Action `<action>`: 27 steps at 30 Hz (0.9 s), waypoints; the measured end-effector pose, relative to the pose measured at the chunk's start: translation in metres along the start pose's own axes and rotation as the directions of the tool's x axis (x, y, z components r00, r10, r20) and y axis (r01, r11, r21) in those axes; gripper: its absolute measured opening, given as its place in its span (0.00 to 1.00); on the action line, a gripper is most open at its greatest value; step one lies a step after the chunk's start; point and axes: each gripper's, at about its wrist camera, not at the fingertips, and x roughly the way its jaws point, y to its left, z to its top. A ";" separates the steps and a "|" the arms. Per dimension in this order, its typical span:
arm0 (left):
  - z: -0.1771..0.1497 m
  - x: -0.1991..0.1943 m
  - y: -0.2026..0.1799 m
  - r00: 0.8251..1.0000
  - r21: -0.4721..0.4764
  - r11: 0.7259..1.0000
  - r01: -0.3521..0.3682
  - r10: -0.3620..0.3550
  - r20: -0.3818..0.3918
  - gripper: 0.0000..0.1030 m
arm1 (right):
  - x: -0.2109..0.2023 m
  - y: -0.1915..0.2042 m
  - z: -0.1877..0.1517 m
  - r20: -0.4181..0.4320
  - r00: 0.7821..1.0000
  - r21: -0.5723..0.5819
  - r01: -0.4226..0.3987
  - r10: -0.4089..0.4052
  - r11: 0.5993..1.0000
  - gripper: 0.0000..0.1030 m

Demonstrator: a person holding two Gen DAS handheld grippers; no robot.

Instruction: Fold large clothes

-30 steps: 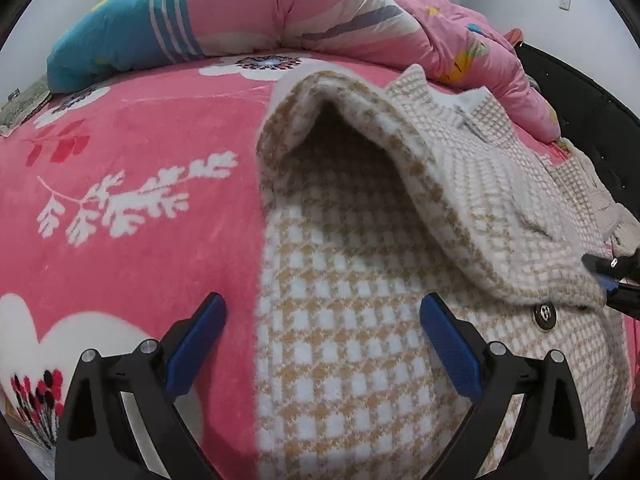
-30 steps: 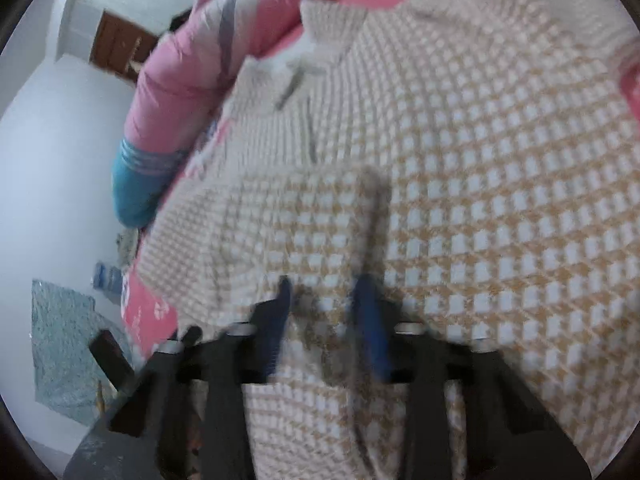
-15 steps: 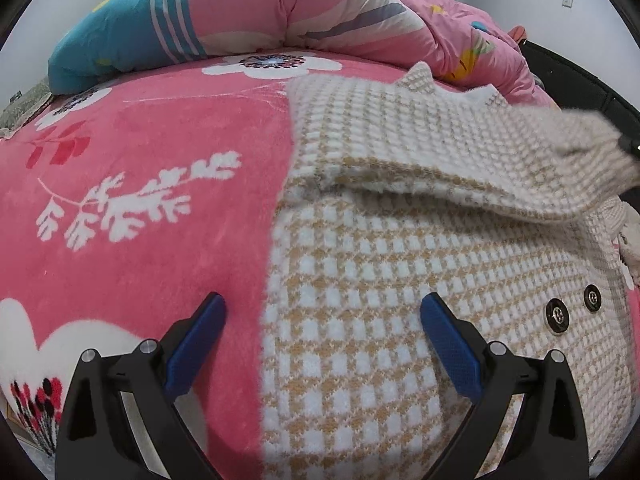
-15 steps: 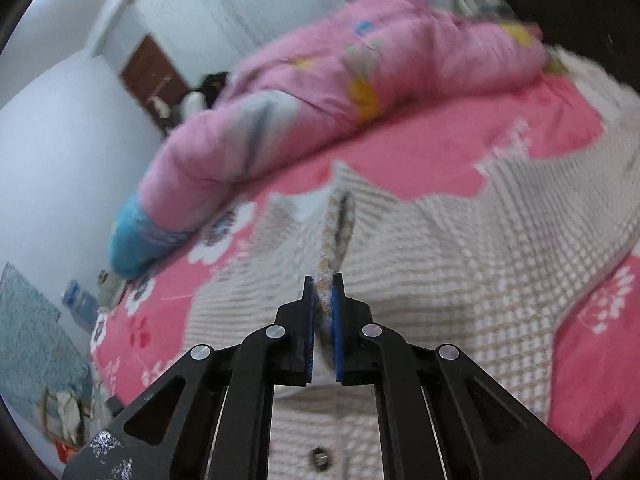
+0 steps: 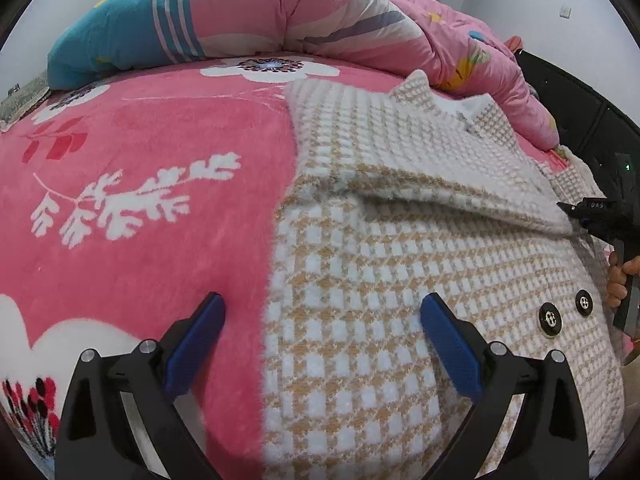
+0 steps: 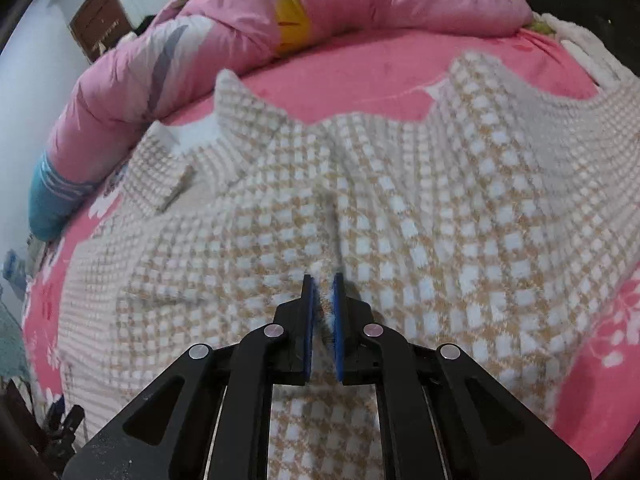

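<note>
Sleeve (image 5: 440, 160) now lies across one coat (image 5: 380, 300), two buttons (image 5: 550, 320).

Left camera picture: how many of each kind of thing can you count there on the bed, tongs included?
Coat: 1
Coat buttons: 2
Quilt: 1
Bedspread: 1
Tongs: 2, the left tongs open, the right tongs pinching the coat's folded edge
Total: 7

Coat (image 5: 400, 280) on blanket (image 5: 140, 200), quilt (image 5: 320, 20) behind it, sleeve (image 5: 420, 152) folded across coat
</note>
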 end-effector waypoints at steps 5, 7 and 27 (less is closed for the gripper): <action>0.000 0.001 -0.003 1.000 0.004 1.000 -0.012 0.012 0.003 0.94 | -0.031 0.006 0.021 0.085 0.995 -0.012 -0.059 0.060 0.998 0.05; 0.000 0.001 -0.002 1.000 0.001 1.000 -0.011 0.011 0.006 0.94 | -0.024 0.008 0.020 0.067 0.997 -0.032 -0.025 0.027 0.999 0.06; 0.125 0.056 -0.043 0.995 0.034 0.995 0.092 -0.090 -0.035 0.94 | 0.038 0.047 -0.027 -0.054 0.999 -0.344 -0.020 0.002 0.939 0.50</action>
